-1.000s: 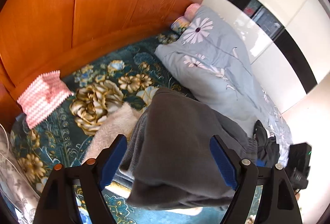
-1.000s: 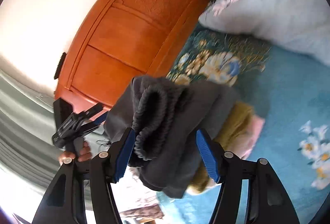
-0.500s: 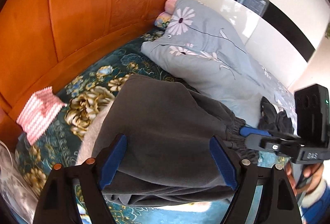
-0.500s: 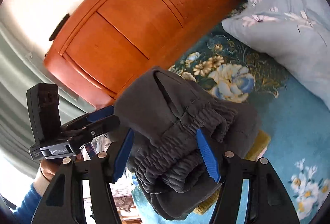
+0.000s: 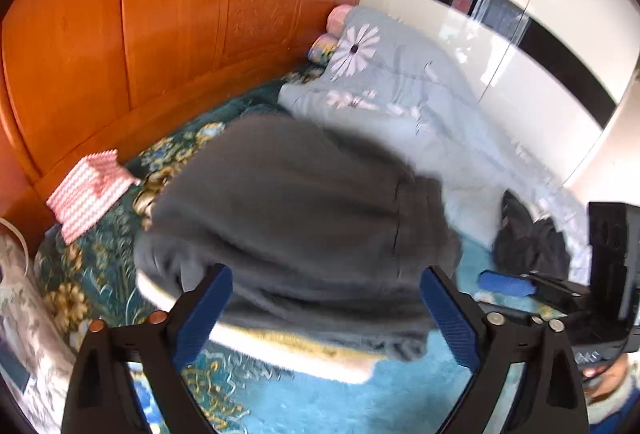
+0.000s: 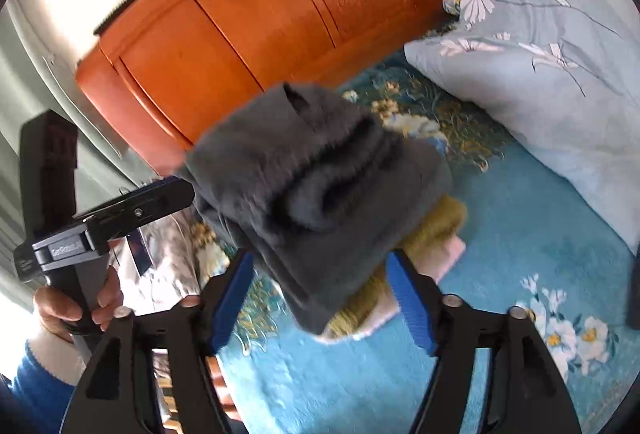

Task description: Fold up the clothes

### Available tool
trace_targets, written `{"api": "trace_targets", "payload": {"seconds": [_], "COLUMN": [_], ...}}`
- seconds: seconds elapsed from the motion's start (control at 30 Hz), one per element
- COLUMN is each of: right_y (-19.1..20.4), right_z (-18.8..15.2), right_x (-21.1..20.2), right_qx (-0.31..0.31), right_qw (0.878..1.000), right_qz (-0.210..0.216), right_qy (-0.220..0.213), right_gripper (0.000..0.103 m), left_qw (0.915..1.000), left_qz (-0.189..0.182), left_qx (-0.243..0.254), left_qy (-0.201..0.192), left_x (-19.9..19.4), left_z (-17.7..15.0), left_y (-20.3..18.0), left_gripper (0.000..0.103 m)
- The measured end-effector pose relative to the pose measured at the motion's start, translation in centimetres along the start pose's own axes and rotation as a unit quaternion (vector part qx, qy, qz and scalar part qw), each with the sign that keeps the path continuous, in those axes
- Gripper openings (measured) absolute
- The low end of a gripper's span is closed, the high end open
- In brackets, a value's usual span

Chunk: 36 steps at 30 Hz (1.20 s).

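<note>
Left wrist view: the grey folded trousers (image 5: 296,218) are laid on a stack of folded clothes (image 6: 436,234) on the bed (image 6: 520,234), near the wooden headboard (image 5: 160,46). Both the left gripper (image 5: 326,308) and right gripper (image 6: 322,292) are seen with jaws released, nothing grasped.

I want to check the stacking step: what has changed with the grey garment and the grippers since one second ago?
The folded grey garment has come down onto the stack of folded clothes. The left gripper and right gripper, open throughout, have drawn back from it and closer to each other. The pink cloth, the quilt and the headboard stayed in place.
</note>
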State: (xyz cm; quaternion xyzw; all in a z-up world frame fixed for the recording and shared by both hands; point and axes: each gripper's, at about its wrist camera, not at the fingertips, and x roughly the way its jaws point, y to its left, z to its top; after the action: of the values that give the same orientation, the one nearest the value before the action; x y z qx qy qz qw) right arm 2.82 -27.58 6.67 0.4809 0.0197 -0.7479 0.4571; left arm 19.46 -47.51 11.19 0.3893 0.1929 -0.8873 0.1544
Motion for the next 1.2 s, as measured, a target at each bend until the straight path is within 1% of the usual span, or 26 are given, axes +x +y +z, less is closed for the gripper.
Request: {"api": "trace_targets", "payload": {"seconds": [0.07,0.13,0.17,0.2,0.23,0.47,0.63,0.73,0.83,0.97,1.2], "right_y": [0.3,0.7,1.0,1.2,1.4,1.6,2.1,2.2,2.2,2.1,2.4], "right_z": [-0.8,-1.4,-1.6,-1.8,-2.0,-2.6,-3.1,-3.4,-3.3,-3.5,-3.7], "right_x": [0.5,0.6,0.7,0.8,1.0,1.4,1.1,0.8,0.9,1.1,1.6], "right_qx": [-0.002,-0.015,-0.023,-0.031,-0.036,-0.039,-0.056,-0.062,-0.057,-0.056,-0.065], "right_qw": [1.000,0.999,0.999,0.998,0.997,0.994,0.992,0.991,0.992,0.991,0.991], "right_qz": [-0.014,-0.031,-0.045,-0.059,-0.069,-0.096,-0.111,-0.119,-0.115,-0.117,-0.114], "right_qy": [0.014,0.015,0.015,0.015,0.015,0.018,0.012,0.004,0.008,0.020,0.029], "right_gripper": [0.080,0.081,0.087,0.095,0.097,0.098,0.098,0.098,0.098,0.098,0.098], "left_qw": [0.9999,0.9998,0.9996,0.9993,0.9989,0.9953,0.9942,0.9940,0.9939,0.9942,0.9926], "left_qz": [0.006,0.011,0.017,0.022,0.027,0.070,0.074,0.087,0.095,0.089,0.091], "left_qx": [-0.004,-0.010,-0.015,-0.020,-0.026,-0.048,-0.065,-0.052,-0.035,-0.040,-0.061], "left_qy": [0.008,0.015,0.019,0.023,0.027,0.047,0.043,0.040,0.042,0.045,0.050], "left_x": [0.6,1.0,1.2,1.4,1.5,2.0,1.9,1.9,2.0,2.0,2.1], "left_z": [-1.2,-2.3,-2.7,-3.1,-3.4,-4.9,-5.3,-5.3,-5.4,-5.4,-5.5], "left_y": [-0.4,-0.5,-0.4,-0.4,-0.3,-0.2,-0.1,-0.6,-1.2,-1.4,-1.1], "left_gripper": [0.103,0.103,0.103,0.103,0.103,0.103,0.103,0.103,0.103,0.103,0.103]}}
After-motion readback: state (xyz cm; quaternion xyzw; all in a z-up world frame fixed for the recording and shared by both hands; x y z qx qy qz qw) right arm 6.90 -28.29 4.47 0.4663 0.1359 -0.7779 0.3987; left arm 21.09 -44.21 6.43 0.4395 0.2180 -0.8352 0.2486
